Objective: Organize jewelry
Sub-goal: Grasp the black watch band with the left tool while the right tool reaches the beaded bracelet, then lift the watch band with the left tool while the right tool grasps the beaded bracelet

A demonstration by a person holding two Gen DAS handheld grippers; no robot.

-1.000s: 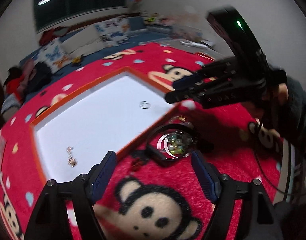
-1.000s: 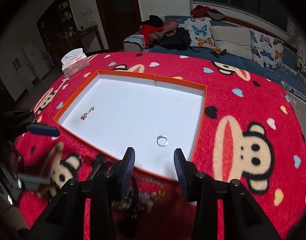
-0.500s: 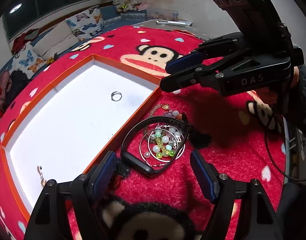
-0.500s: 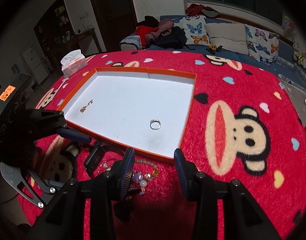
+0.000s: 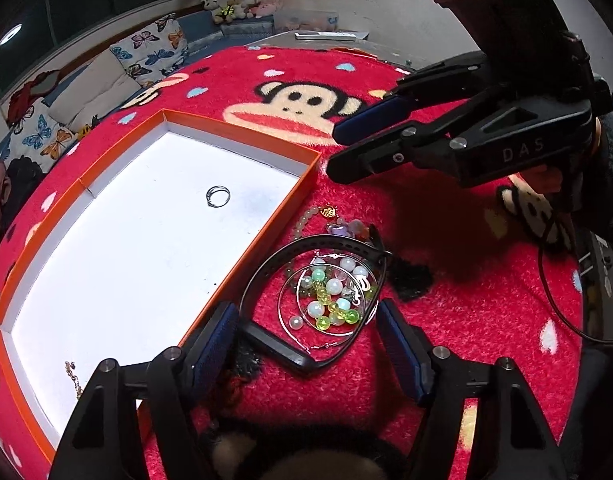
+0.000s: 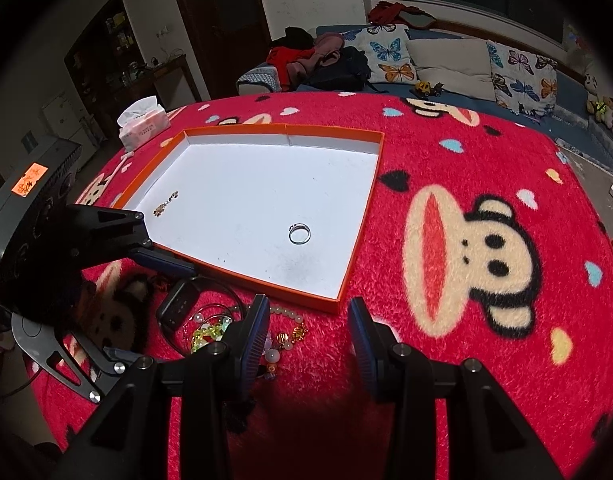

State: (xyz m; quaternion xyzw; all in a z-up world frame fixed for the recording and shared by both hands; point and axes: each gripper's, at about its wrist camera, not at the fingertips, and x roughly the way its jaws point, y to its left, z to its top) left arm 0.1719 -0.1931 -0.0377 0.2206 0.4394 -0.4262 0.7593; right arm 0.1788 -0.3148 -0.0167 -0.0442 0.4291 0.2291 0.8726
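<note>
An orange-rimmed white tray (image 5: 242,240) (image 6: 358,248) lies on the red monkey blanket. A silver ring (image 5: 218,196) (image 6: 299,234) and a small gold chain (image 6: 165,204) (image 5: 73,376) lie in it. Beside the tray is a jewelry pile: a black watch band (image 5: 290,356) (image 6: 178,304), a thin silver bangle (image 5: 284,320), a green and white bead bracelet (image 5: 330,296) (image 6: 208,332) and a gold charm (image 5: 327,211). My left gripper (image 5: 308,340) is open and empty, straddling the pile. My right gripper (image 6: 308,326) (image 5: 338,148) is open and empty, held above the tray's near corner.
A tissue box (image 6: 143,122) sits at the blanket's far edge. A sofa with butterfly cushions (image 6: 450,64) lies beyond. A black cable (image 5: 554,300) trails from the right gripper.
My left gripper has come closer to the jewelry pile, now straddling it. My right gripper has drawn back from the tray and lifted; the ring stays in the tray.
</note>
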